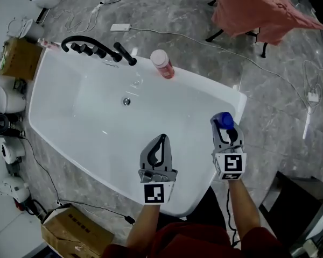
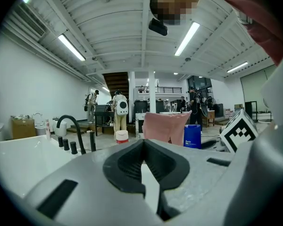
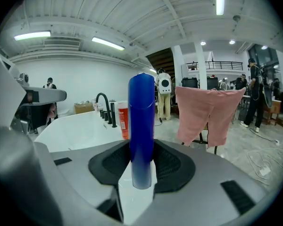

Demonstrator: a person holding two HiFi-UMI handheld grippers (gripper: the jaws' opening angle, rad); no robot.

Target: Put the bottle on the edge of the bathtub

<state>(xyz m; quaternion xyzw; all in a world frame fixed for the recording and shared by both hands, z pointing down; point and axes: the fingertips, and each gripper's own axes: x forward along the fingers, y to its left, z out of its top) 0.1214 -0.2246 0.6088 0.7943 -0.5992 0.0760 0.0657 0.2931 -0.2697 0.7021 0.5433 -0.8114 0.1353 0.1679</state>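
A blue bottle [image 1: 223, 120] stands upright between the fingers of my right gripper [image 1: 224, 127], which is shut on it just above the near right corner of the white bathtub [image 1: 97, 112]. In the right gripper view the blue bottle [image 3: 141, 121] rises between the black pads of the right gripper [image 3: 141, 150], which press on its lower part. My left gripper [image 1: 162, 138] hovers over the tub's near end. Its fingertips meet and hold nothing. In the left gripper view the left gripper [image 2: 144, 143] shows its pads touching at the tip.
A red bottle with a white cap [image 1: 162, 64] stands on the tub's far rim, beside black faucet fittings [image 1: 94, 48]. A pink cloth [image 1: 264, 7] hangs over a chair at the back right. Cables run across the marble floor. Cardboard boxes [image 1: 19, 58] [image 1: 75, 233] sit at the left.
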